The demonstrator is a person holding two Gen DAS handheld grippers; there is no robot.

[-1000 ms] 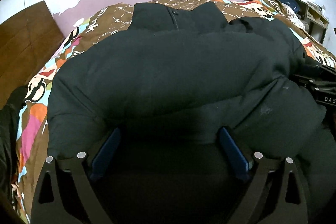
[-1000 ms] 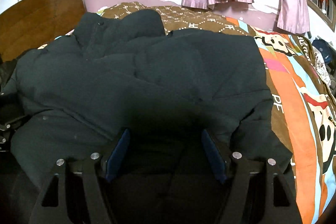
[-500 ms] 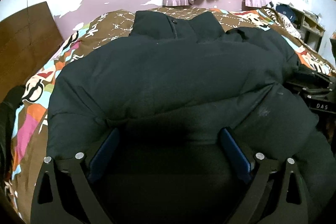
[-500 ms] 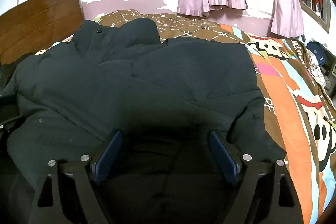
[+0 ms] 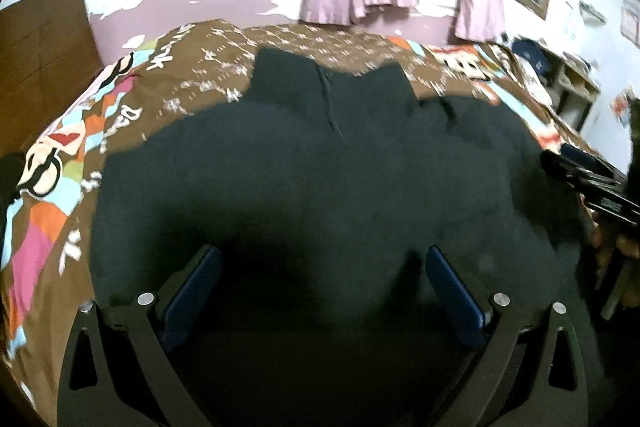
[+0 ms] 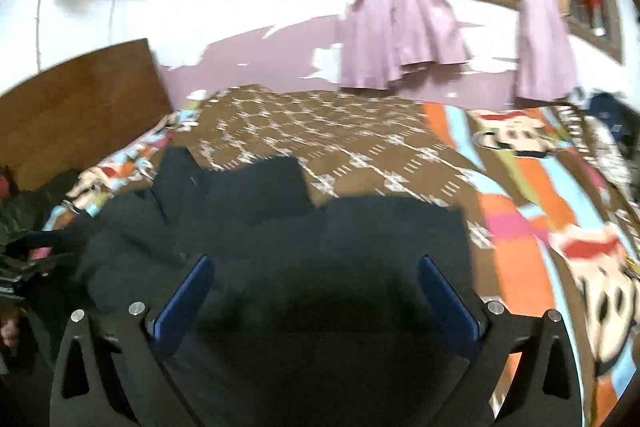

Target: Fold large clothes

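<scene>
A large black puffer jacket [image 5: 320, 171] lies spread on the bed, collar toward the far wall; it also shows in the right wrist view [image 6: 320, 247]. My left gripper [image 5: 320, 275] is open, its blue pads wide apart over the jacket's near part, holding nothing. My right gripper [image 6: 316, 283] is open too, hovering over the jacket's right side. The right gripper shows at the right edge of the left wrist view [image 5: 580, 175]. The left gripper shows dimly at the left edge of the right wrist view [image 6: 24, 267].
The bed has a brown and colourful cartoon cover [image 6: 540, 211]. A wooden headboard [image 6: 80, 99] stands at left. Pink curtains [image 6: 400, 27] hang at the window on the far wall. Shelves with clutter [image 5: 568, 75] stand at right. Dark clothes [image 6: 24, 203] lie by the headboard.
Both grippers have lifted and pulled back from the jacket; the views tilt upward, showing more wall and bed cover. The jacket lies lower and farther in both views.
</scene>
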